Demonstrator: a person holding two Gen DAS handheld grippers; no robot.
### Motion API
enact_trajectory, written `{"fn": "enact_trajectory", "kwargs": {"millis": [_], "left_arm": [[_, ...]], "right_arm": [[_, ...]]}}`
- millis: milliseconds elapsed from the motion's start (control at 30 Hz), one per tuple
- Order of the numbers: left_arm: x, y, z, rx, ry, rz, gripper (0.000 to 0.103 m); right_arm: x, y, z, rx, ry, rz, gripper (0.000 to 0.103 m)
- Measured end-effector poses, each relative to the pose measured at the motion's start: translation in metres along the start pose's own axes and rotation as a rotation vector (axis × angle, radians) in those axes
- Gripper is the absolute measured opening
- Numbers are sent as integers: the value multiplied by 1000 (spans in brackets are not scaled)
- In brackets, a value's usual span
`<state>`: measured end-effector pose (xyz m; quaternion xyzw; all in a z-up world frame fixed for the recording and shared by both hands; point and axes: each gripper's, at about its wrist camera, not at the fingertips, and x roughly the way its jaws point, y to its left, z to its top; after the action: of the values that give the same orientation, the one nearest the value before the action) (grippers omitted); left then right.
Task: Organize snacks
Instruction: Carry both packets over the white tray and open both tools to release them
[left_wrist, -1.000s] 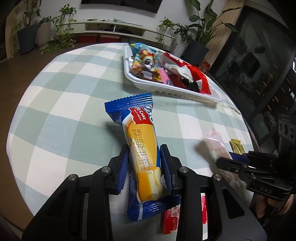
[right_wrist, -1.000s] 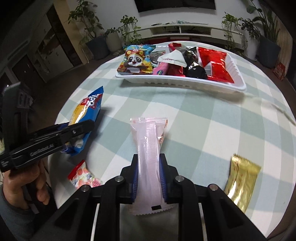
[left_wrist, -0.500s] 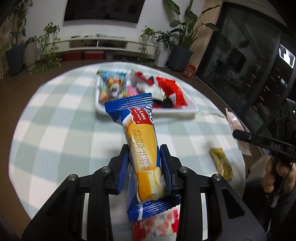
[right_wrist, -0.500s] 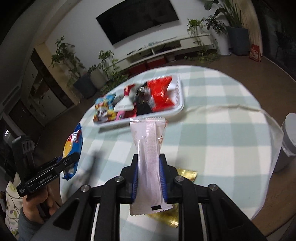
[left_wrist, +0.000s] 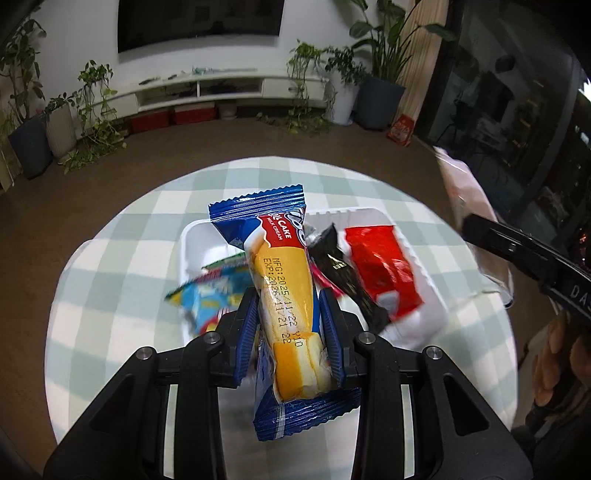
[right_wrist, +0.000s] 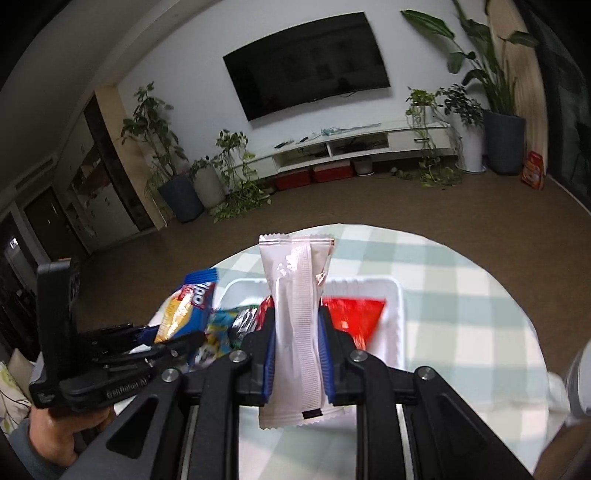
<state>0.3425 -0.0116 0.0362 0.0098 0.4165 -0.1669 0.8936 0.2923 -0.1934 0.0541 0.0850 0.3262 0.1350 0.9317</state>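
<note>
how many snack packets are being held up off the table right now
2: the blue and yellow roll cake clamped in the left gripper, and the pale pink packet clamped in the right gripper. Other snacks lie in the white tray.

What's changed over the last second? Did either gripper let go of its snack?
Neither let go. Both grippers rose from the table and moved over the white tray. The left gripper carried the cake roll up; the right gripper lifted the pale pink packet. Unchanged: both grips, and the tray's red packet and other snacks.
</note>
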Motion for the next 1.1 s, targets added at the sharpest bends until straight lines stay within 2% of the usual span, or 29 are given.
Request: {"fn": "enact_trajectory", "kwargs": {"millis": [100,300,567,700,767,833,900,1000,1100], "left_arm": [[30,-3,9,20,39,10,31],[67,-5,9,30,71,30,31],[81,-7,3,63,77,73,31],[81,-6,2,59,77,82,32],[80,-9,3,73,77,81,34],[77,-14,4,93,75,88,45],[74,-18,4,104,72,97,45],[69,-18,5,100,60,102,53],[62,-18,7,99,43,109,55]], "right_arm": [[28,1,3,-25,35,-6,22],[69,-15,-20,-40,120,-64,22],[88,-17,-33,-56,153,-62,23],[95,-16,-36,-59,154,-59,28],[95,-16,-37,-67,148,-63,29],[95,-17,-37,-65,148,-59,29],[94,-15,-38,-70,146,-58,30],[94,-14,-38,-74,146,-51,33],[93,-14,-38,-69,145,-47,41]]}}
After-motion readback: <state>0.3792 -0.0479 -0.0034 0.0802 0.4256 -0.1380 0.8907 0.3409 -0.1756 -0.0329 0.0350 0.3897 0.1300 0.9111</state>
